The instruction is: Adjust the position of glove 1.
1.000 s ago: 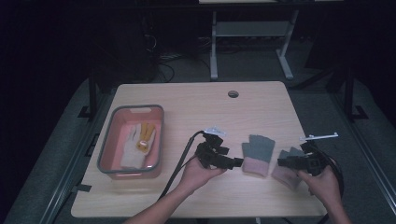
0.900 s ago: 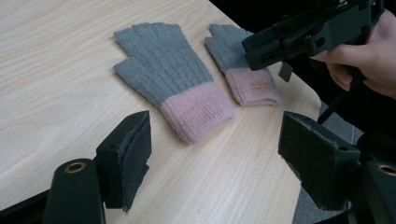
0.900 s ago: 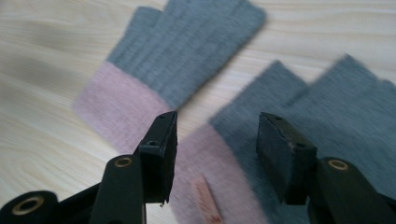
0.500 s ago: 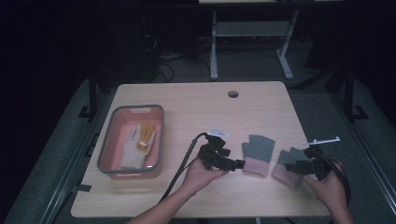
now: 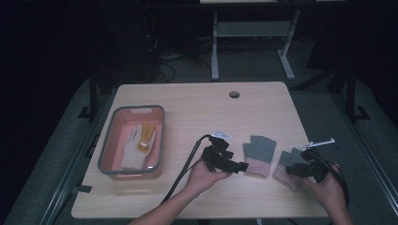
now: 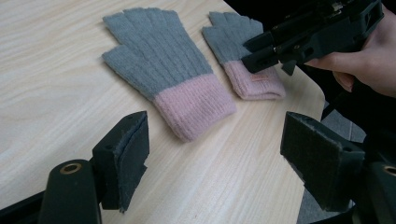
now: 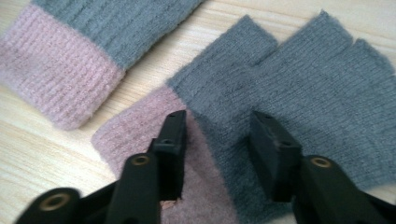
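Two grey fingerless gloves with pink cuffs lie flat near the table's front right. The left glove (image 5: 258, 153) (image 6: 163, 70) (image 7: 70, 51) rests just ahead of my left gripper (image 5: 240, 166) (image 6: 215, 158), whose jaws stand wide open a little short of its cuff, holding nothing. The right glove (image 5: 284, 165) (image 6: 243, 56) (image 7: 299, 93) lies under my right gripper (image 5: 292, 169) (image 6: 261, 53) (image 7: 217, 140). That gripper is open, its jaws set down astride the spot where the pink cuff meets the grey knit.
A pink tray with a grey rim (image 5: 107, 149) sits at the left and holds a white glove (image 5: 130, 151) and a yellow one (image 5: 146, 137). A cable hole (image 5: 234, 94) is at the table's far edge. The table's right edge is close to the right glove.
My right gripper has eased slightly down and toward me onto the right glove. The left gripper and both gloves have stayed put.
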A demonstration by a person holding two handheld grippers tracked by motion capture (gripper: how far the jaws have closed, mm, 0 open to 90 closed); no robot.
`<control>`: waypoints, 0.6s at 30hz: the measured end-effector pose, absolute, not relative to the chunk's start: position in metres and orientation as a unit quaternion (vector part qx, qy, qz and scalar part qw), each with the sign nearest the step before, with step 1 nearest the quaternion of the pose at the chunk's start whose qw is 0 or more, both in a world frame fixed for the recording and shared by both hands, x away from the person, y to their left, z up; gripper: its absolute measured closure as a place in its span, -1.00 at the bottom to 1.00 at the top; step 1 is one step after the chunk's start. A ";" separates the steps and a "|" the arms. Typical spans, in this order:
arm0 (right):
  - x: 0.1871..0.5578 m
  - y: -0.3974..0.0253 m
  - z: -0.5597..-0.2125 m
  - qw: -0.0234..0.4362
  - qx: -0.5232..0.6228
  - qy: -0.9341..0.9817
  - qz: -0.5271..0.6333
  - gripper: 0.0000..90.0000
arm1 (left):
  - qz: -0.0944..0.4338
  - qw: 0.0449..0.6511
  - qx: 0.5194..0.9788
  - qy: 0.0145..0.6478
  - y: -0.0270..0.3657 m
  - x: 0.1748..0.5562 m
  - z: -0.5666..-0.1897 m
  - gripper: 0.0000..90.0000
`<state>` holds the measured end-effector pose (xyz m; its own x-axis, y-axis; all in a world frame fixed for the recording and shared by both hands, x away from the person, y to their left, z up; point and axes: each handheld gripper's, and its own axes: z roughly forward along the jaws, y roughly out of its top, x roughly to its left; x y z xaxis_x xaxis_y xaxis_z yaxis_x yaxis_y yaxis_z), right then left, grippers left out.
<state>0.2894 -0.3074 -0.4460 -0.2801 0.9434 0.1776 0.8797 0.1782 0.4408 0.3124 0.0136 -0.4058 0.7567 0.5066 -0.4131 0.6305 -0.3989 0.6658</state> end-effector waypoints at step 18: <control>0.289 -0.312 -0.439 0.046 0.598 0.759 0.255 0.83 | -0.073 0.427 0.831 0.348 0.019 0.314 -0.407 -0.47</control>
<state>0.2886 -0.3124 -0.4387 -0.2810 0.9304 0.2354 0.8839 0.1554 0.4411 0.3139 0.0187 -0.4065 0.7466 0.5175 -0.4180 0.6414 -0.3932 0.6588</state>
